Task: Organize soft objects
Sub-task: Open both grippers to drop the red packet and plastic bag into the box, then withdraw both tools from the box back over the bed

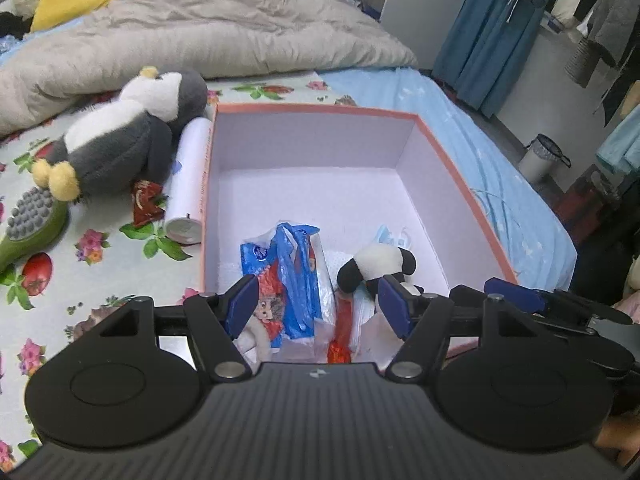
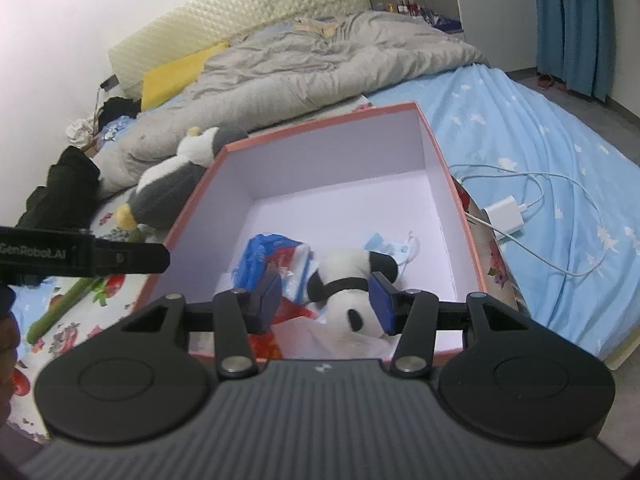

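A pink-rimmed box (image 1: 460, 176) (image 2: 452, 184) with a white inside stands on the bed. In it lie a small panda plush (image 1: 376, 266) (image 2: 348, 280), a blue plastic packet (image 1: 296, 276) (image 2: 264, 256), a red wrapper (image 1: 342, 332) and a face mask (image 1: 390, 236) (image 2: 384, 246). My left gripper (image 1: 316, 306) is open over the box's near edge, above the blue packet. My right gripper (image 2: 324, 306) is open around the panda, and its fingers do not press it. A large grey-and-white penguin plush (image 1: 128, 132) (image 2: 172, 184) lies left of the box.
A white tube (image 1: 190, 184), a red wrapper (image 1: 146, 202) and a green massage brush (image 1: 30, 228) lie on the floral sheet left of the box. A white charger with cable (image 2: 506, 216) lies right of it. A grey duvet (image 1: 224, 28) fills the bed's far side.
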A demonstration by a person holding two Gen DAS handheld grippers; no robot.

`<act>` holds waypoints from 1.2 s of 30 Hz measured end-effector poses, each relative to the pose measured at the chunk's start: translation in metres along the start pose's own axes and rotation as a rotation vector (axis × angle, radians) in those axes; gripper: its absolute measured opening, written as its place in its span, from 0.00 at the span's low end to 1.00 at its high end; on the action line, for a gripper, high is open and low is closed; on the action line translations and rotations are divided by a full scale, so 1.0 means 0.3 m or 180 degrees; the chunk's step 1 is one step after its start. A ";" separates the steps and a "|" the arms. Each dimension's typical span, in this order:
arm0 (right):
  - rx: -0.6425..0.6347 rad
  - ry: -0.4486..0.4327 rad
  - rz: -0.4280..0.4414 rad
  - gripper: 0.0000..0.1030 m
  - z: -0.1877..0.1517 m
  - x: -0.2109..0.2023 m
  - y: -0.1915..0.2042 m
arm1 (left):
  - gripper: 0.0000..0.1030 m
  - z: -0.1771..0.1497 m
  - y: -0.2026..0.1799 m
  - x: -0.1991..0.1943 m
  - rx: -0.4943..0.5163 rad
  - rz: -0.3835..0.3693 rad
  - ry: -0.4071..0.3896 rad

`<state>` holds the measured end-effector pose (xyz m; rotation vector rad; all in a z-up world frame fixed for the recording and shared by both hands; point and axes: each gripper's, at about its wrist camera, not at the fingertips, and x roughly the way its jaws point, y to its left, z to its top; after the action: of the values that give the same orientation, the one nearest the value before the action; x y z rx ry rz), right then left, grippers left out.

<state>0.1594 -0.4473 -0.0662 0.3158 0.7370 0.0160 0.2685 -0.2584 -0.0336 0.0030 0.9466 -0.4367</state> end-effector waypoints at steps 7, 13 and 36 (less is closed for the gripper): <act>-0.0039 -0.0162 0.0060 0.50 -0.028 -0.112 0.066 | 0.69 -0.061 0.003 -0.153 0.0012 0.0007 -0.0193; -0.0070 -0.0284 0.0097 0.50 -0.063 -0.208 0.120 | 0.69 -0.128 0.005 -0.276 0.0032 0.0004 -0.0339; -0.0344 -0.0295 0.0304 0.50 -0.228 -0.337 0.367 | 0.69 -0.392 0.182 -0.593 -0.0165 0.0116 -0.0618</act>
<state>0.0494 -0.3361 -0.0155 0.2466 0.6263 0.1304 0.1064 -0.1220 0.0262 -0.0679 0.7653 -0.3714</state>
